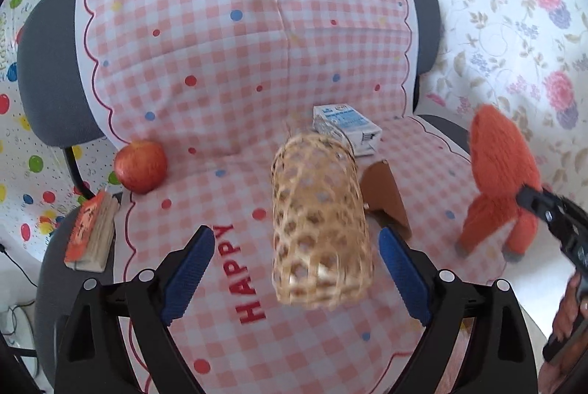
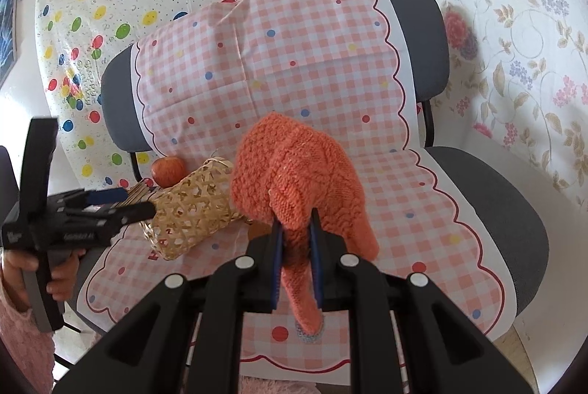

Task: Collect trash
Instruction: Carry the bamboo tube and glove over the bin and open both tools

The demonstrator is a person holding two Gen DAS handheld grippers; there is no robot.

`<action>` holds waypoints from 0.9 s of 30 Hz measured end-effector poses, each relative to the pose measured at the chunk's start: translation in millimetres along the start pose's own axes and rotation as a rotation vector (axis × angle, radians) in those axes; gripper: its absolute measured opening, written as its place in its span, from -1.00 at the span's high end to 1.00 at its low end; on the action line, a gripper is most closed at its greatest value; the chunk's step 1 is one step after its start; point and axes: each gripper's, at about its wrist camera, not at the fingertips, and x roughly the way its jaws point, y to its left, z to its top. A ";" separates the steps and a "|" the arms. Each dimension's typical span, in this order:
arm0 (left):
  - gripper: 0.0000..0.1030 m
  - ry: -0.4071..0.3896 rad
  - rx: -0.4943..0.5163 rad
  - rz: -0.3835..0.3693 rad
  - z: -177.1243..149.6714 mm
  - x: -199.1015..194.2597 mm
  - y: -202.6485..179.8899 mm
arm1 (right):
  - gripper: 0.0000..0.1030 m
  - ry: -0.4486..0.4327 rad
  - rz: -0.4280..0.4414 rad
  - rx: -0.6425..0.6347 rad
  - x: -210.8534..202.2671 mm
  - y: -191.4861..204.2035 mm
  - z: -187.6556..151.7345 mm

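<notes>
A: What do the left tongs [image 1: 296, 269] do?

B: They stand wide open. The woven basket [image 1: 319, 228] lies on its side between them, and the blue pads do not touch it.

A: And the right tongs [image 2: 297, 228]?

B: They are squeezed tight on an orange knitted thing [image 2: 297, 169], which hangs above the chair seat [image 2: 488, 195].

A: Where is the trash?

B: A small milk carton [image 1: 347, 129] and a brown cardboard piece [image 1: 386, 195] lie on the checked cloth [image 1: 220, 63], just behind the basket. An apple [image 1: 140, 166] sits off to the left.
</notes>
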 end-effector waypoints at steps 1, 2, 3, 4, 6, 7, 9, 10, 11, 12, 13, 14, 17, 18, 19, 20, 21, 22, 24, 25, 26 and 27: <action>-0.74 0.007 0.001 0.003 5.8 4.0 -0.1 | 0.75 -0.001 0.000 0.002 -0.3 -1.0 0.0; -0.74 0.015 0.004 0.002 12.0 9.0 -1.9 | 0.75 -0.001 -0.001 0.003 -0.2 -1.5 0.1; -0.74 0.027 0.008 0.002 17.6 15.1 -4.1 | 0.75 -0.001 -0.002 0.005 -0.1 -2.0 0.1; -0.74 0.042 0.019 0.009 23.5 24.1 -7.6 | 0.75 -0.001 -0.002 0.006 -0.2 -2.6 -0.1; -0.74 0.074 0.041 0.029 29.1 38.1 -14.3 | 0.75 -0.001 -0.003 0.012 -0.3 -5.1 -1.1; -0.74 0.097 0.044 0.049 31.0 47.3 -17.3 | 0.75 0.000 -0.002 0.014 -0.2 -6.3 -1.5; -0.74 0.138 0.046 0.070 32.1 60.7 -20.7 | 0.75 0.003 -0.004 0.019 0.4 -9.1 -2.3; -0.74 0.157 0.040 0.085 32.5 67.7 -21.4 | 0.75 0.004 -0.004 0.020 0.6 -10.4 -2.4; -0.73 0.164 0.034 0.087 32.8 71.1 -21.5 | 0.75 0.005 -0.004 0.021 1.1 -11.4 -2.7; -0.72 0.169 0.027 0.085 33.0 73.6 -21.2 | 0.75 0.006 -0.004 0.021 1.4 -11.9 -2.8; -0.70 0.174 0.022 0.087 33.0 76.3 -20.9 | 0.75 0.008 -0.003 0.021 1.7 -12.4 -3.3; -0.67 0.173 0.021 0.086 32.2 76.9 -20.7 | 0.75 0.010 -0.002 0.020 2.2 -12.7 -3.6; -0.45 0.179 -0.005 0.043 26.8 76.5 -17.8 | 0.75 0.014 0.002 0.015 2.5 -11.9 -4.9; -0.44 0.169 -0.009 0.040 24.0 73.1 -16.5 | 0.75 0.013 0.002 0.014 1.9 -11.4 -5.6; -0.42 0.155 -0.015 0.036 21.9 70.1 -15.7 | 0.75 0.012 0.003 0.014 1.0 -11.2 -6.2; -0.42 0.133 -0.026 0.031 19.0 64.4 -14.2 | 0.75 0.007 0.000 0.014 -0.4 -10.6 -6.6; -0.41 0.114 -0.031 0.025 15.9 59.0 -13.0 | 0.75 0.001 -0.004 0.014 -2.0 -10.3 -7.1; -0.40 0.083 -0.038 0.015 11.0 50.0 -11.8 | 0.75 -0.003 -0.005 0.014 -3.4 -10.5 -7.5; -0.40 0.034 -0.050 0.002 1.7 31.4 -10.8 | 0.75 -0.014 -0.006 0.019 -7.7 -10.8 -7.0; -0.40 0.009 -0.058 -0.003 -1.7 21.6 -10.9 | 0.75 -0.020 -0.008 0.022 -10.1 -10.9 -6.5; -0.40 -0.012 -0.065 -0.008 -4.5 13.0 -11.4 | 0.75 -0.026 -0.010 0.024 -13.2 -10.6 -5.8; -0.40 -0.038 -0.073 -0.019 -8.5 1.9 -13.0 | 0.75 -0.030 -0.010 0.026 -16.1 -10.1 -5.3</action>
